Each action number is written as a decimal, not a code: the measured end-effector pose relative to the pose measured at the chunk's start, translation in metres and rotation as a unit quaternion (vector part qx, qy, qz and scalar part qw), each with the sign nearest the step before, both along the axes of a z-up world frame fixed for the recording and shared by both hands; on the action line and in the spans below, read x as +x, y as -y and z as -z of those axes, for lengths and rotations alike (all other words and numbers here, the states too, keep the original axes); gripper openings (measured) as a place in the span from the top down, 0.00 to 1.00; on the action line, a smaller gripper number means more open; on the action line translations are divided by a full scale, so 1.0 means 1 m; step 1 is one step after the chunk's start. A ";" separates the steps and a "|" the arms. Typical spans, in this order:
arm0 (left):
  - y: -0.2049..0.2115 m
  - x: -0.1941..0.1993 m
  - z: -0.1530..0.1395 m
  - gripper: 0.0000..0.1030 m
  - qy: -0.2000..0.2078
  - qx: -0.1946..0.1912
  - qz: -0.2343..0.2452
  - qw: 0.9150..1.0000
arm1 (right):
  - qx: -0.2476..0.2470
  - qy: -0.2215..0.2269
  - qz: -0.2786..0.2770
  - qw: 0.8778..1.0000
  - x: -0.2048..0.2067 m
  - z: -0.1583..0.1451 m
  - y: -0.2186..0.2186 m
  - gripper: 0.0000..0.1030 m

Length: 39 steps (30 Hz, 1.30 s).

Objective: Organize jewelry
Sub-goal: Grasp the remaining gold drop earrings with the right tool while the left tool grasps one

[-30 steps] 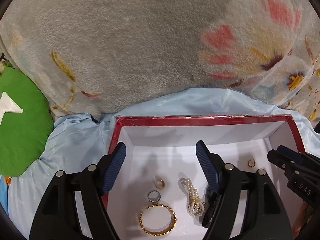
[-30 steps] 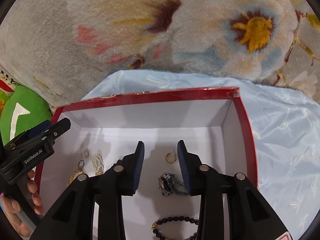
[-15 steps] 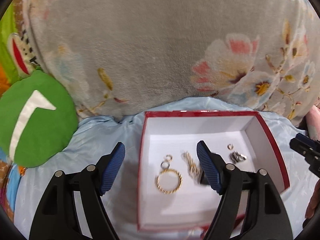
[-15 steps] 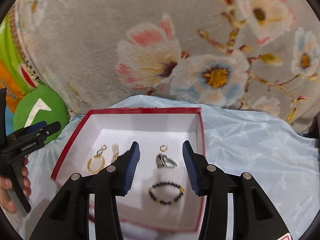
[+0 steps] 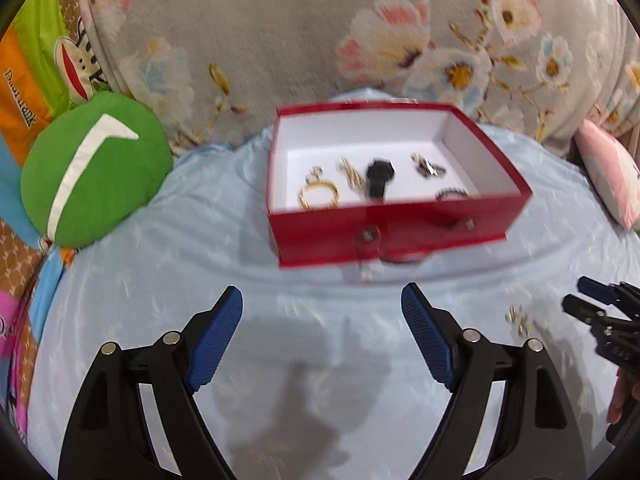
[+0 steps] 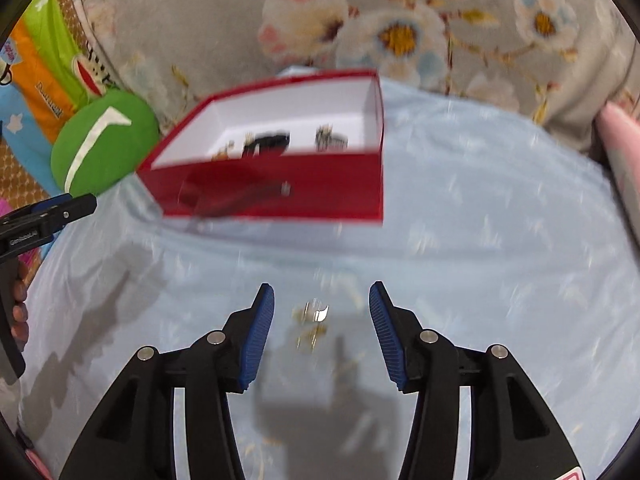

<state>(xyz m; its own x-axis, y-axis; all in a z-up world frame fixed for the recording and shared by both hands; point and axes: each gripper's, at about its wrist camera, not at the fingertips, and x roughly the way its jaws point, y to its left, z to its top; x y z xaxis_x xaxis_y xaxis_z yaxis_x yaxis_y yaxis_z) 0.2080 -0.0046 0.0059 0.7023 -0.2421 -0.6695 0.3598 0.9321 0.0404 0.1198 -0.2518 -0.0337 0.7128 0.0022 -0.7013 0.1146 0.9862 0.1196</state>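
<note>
Red cardboard box (image 5: pixel 396 232) sits on the pale blue sheet (image 5: pixel 200 240), at 12 o'clock from both grippers and well apart from them. Contents seen in the left wrist view: gold bangle (image 5: pixel 319 196), a gold chain piece (image 5: pixel 352 176), a black item (image 5: pixel 379 178), a silver cluster (image 5: pixel 428 167) and a dark bead bracelet (image 5: pixel 451 194). Blur prevents finer identification.

Outstanding item: a small gold and silver piece (image 6: pixel 314 320) lies loose on the sheet, outside the box. In the right wrist view it is between the fingers of the right gripper (image 6: pixel 321 322), just ahead of them, not touched.

Right gripper: fingers parted moderately, holding nothing. Left gripper (image 5: pixel 322 334): fingers spread wide, holding nothing, over bare sheet at 9 o'clock from the loose piece.

Assessment: the step in hand is collection of the remaining piece. Next move calls for lowering the right fingers either side of it, closing gently without gathering the sheet, then carrying it toward 12 o'clock into the box
</note>
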 end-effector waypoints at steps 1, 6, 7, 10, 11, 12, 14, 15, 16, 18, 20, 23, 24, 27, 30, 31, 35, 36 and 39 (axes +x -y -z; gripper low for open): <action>0.001 -0.008 0.007 0.23 -0.005 -0.002 -0.001 1.000 | 0.004 -0.009 0.000 1.000 -0.002 0.011 -0.004 0.52; 0.005 -0.030 0.034 0.23 -0.025 -0.015 -0.008 1.000 | 0.012 -0.025 0.001 1.000 0.005 0.043 -0.019 0.52; 0.006 -0.032 0.038 0.23 -0.027 -0.015 -0.010 0.999 | 0.008 -0.026 0.004 1.000 0.007 0.046 -0.021 0.52; 0.009 -0.036 0.049 0.23 -0.034 -0.014 -0.018 0.999 | 0.007 -0.037 0.011 0.999 0.017 0.056 -0.021 0.54; 0.010 -0.037 0.052 0.23 -0.040 -0.017 -0.019 0.999 | 0.011 -0.042 0.013 0.999 0.019 0.059 -0.021 0.57; 0.011 -0.037 0.055 0.23 -0.046 -0.021 -0.017 0.999 | 0.009 -0.040 0.016 0.999 0.019 0.061 -0.021 0.61; 0.013 -0.036 0.058 0.23 -0.053 -0.025 -0.013 0.998 | -0.011 -0.043 0.020 0.999 0.018 0.061 -0.024 0.70; 0.016 -0.036 0.060 0.23 -0.055 -0.024 -0.010 0.998 | -0.022 -0.045 0.023 0.998 0.018 0.061 -0.025 0.75; 0.019 -0.035 0.061 0.23 -0.058 -0.025 -0.007 0.998 | -0.030 -0.045 0.026 0.998 0.018 0.061 -0.025 0.77; 0.027 -0.032 0.063 0.23 -0.066 -0.029 0.004 0.997 | -0.026 -0.044 0.027 0.998 0.016 0.061 -0.021 0.87; 0.036 -0.030 0.065 0.23 -0.071 -0.031 0.013 0.997 | -0.013 -0.041 0.030 0.999 0.013 0.062 -0.015 0.88; 0.053 -0.025 0.070 0.23 -0.082 -0.031 0.027 0.996 | -0.012 -0.038 0.038 0.998 0.006 0.062 -0.009 0.88; 0.061 -0.022 0.073 0.23 -0.088 -0.033 0.034 0.995 | -0.013 -0.038 0.043 0.998 0.003 0.062 -0.007 0.88; 0.087 -0.017 0.078 0.23 -0.097 -0.034 0.054 0.993 | -0.002 -0.036 0.057 0.998 -0.010 0.061 0.002 0.88; 0.117 -0.019 0.082 0.23 -0.098 -0.027 0.079 0.992 | 0.010 -0.039 0.077 0.996 -0.029 0.062 0.017 0.88; 0.127 -0.019 0.084 0.23 -0.100 -0.027 0.090 0.991 | 0.014 -0.038 0.083 0.996 -0.033 0.062 0.021 0.88; 0.164 -0.023 0.095 0.23 -0.106 -0.023 0.124 0.986 | 0.025 -0.037 0.100 0.994 -0.050 0.063 0.034 0.88; 0.172 -0.023 0.098 0.23 -0.106 -0.020 0.126 0.986 | 0.028 -0.037 0.103 0.994 -0.053 0.063 0.036 0.88; 0.186 -0.024 0.105 0.28 -0.095 -0.012 0.124 0.988 | 0.037 -0.035 0.107 0.993 -0.059 0.063 0.042 0.88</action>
<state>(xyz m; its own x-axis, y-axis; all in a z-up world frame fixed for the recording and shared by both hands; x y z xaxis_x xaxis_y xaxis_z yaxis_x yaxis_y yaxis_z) 0.1838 -0.1911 -0.0991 0.4825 -0.4082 -0.7750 0.5757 0.8146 -0.0707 0.0605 -0.2939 -0.0972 0.6519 -0.0898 -0.7529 0.3307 0.9272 0.1757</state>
